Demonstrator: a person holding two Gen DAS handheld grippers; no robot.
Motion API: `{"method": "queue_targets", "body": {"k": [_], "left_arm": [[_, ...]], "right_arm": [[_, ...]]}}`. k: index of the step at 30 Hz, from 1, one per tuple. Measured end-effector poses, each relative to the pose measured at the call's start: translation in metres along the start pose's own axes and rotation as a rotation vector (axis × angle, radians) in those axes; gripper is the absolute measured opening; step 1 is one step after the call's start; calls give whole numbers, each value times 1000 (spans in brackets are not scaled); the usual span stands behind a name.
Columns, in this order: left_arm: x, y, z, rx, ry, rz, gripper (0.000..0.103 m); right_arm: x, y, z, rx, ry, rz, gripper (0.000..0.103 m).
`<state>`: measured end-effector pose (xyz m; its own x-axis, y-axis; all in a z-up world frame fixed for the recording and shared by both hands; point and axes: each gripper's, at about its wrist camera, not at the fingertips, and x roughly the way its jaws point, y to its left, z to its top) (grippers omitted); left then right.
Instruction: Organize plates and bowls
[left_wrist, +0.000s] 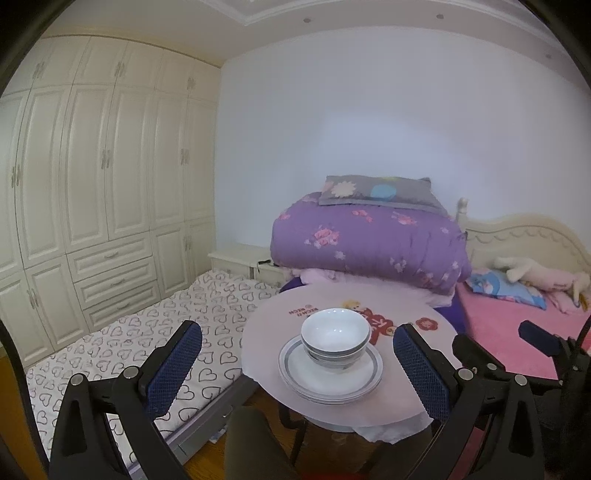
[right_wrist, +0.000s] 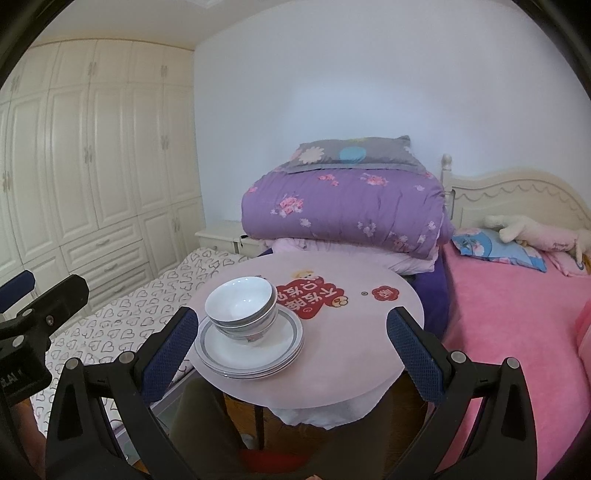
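Bowls (left_wrist: 335, 336) sit stacked on plates (left_wrist: 330, 373); both grippers' jaws gape, empty.

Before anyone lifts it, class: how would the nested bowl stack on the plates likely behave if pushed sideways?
The bowl stack looks glazed and smooth, so it would probably slide across the plates rather than grip. It sits tall on a narrow foot, so it may tip. It looks like ceramic, likely fragile and fairly heavy.

Right gripper (right_wrist: 291, 328) open w/ nothing held, facing stacked bowls (right_wrist: 242, 310) on plates (right_wrist: 255, 350), round table (right_wrist: 351, 354).
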<state>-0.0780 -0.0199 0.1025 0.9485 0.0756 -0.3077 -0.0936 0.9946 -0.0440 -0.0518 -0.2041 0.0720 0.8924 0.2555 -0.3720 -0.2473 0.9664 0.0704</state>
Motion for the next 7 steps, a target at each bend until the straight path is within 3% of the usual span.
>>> {"method": "queue_targets", "body": {"k": [7], "left_arm": [[-2, 1, -6, -10, -17, -13, 102]], "right_arm": [[1, 1, 0, 0, -1, 1, 103]]}}
